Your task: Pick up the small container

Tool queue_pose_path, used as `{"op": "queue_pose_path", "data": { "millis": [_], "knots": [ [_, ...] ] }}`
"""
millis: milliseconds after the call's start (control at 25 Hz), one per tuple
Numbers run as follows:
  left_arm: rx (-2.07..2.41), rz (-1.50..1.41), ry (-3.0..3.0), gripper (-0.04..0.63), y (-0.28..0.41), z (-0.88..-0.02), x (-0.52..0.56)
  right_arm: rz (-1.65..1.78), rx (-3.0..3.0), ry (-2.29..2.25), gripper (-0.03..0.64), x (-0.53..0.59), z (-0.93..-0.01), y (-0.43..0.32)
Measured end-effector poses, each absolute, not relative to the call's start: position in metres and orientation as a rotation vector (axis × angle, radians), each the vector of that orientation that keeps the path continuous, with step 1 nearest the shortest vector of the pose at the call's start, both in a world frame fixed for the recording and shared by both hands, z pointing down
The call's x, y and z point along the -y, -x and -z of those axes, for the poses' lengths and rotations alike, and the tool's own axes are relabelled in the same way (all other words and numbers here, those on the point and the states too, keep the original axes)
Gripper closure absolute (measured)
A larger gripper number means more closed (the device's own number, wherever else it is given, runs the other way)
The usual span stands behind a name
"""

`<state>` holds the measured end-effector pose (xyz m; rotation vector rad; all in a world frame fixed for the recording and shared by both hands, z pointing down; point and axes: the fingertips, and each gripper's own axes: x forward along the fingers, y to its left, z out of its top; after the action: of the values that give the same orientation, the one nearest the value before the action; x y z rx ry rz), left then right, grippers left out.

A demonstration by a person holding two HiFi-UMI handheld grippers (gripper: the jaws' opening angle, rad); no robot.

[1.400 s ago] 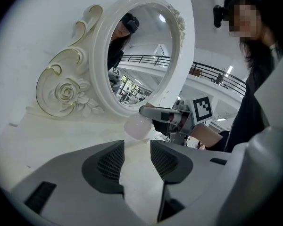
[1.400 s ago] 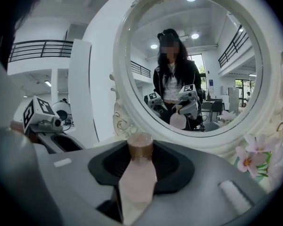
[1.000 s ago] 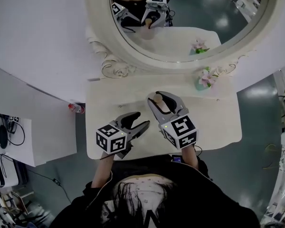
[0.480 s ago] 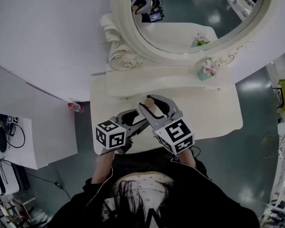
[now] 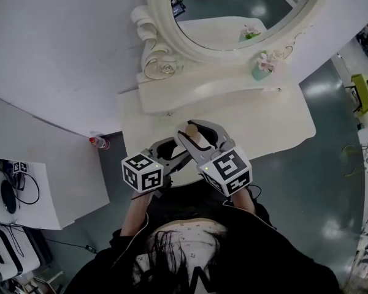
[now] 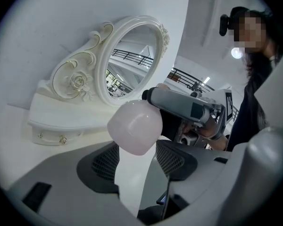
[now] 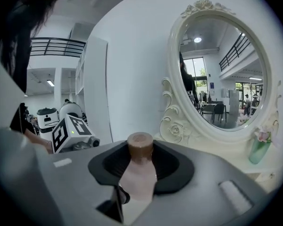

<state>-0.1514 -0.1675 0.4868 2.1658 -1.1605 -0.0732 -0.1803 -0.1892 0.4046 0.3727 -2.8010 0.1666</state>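
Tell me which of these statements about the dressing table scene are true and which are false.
1. The right tool grips a small bottle with a brown cap. True.
2. The mirror is square. False: its frame is rounded.
3. A vase of pink flowers stands beside the mirror. True.
4. The bottle lies flat on the table. False: the right tool holds it up off the table.

Even, bright indoor light — fisheye edges, soft shadows.
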Motion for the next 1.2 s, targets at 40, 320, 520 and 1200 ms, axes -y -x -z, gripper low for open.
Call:
{"op": "queue_pose_path", "data": {
  "millis": [40,320,520,1200],
  "knots": [
    [1.153,0.062,-2.176,0.362,0.152,-0.487,0.163,-0.173,2.803,-0.390,0.471,0.184,-0.404,0.180],
    [1.086,0.015,-2.233,0.360,0.144,-0.487,0.135,-0.163,2.772,-0.479,0.471,0.157,-0.404,0.170],
    [1.039,0.015,-2.248,0.360,0.128,-0.489,0.125,-0.169,2.746,-0.522,0.471,0.148,-0.407,0.154],
    [1.052,-0.007,-2.270,0.360,0.037,-0.476,0.089,-0.135,2.777,-0.522,0.471,0.109,-0.392,0.062]
  ]
}}
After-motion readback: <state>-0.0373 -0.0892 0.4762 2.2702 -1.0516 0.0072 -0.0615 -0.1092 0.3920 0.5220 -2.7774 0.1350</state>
